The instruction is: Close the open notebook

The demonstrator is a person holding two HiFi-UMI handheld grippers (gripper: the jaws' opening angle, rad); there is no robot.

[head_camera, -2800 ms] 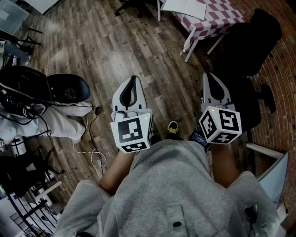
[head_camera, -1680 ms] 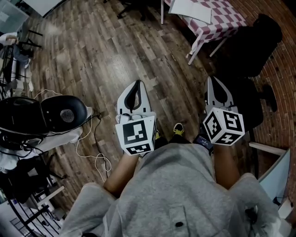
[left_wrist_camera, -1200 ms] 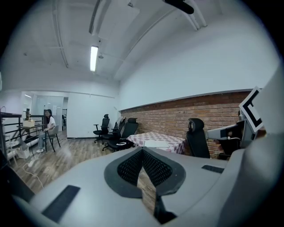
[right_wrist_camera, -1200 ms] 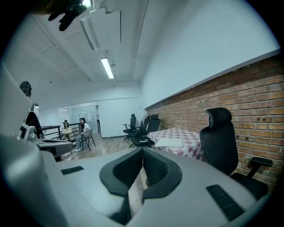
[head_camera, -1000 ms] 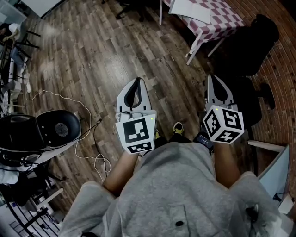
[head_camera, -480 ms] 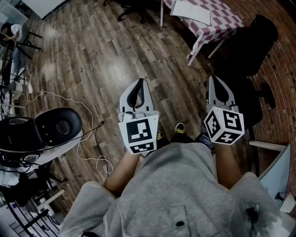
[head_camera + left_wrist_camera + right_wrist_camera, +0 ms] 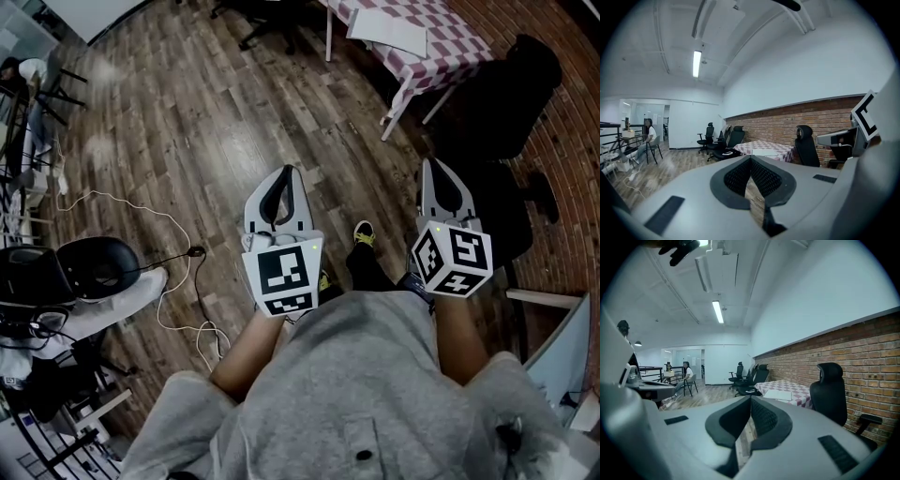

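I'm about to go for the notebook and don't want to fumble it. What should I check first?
1. Notebook in sight: ok, it lies on the checkered table.
2. Notebook open: cannot tell for sure; it looks like flat white pages.
3. Notebook within reach: not ok, the table is well ahead of both grippers.
4. Left gripper free: ok, jaws together, nothing between them.
5. Right gripper free: ok, jaws together, nothing between them.
6. Black chair beside the table: cannot tell if it hampers the approach.
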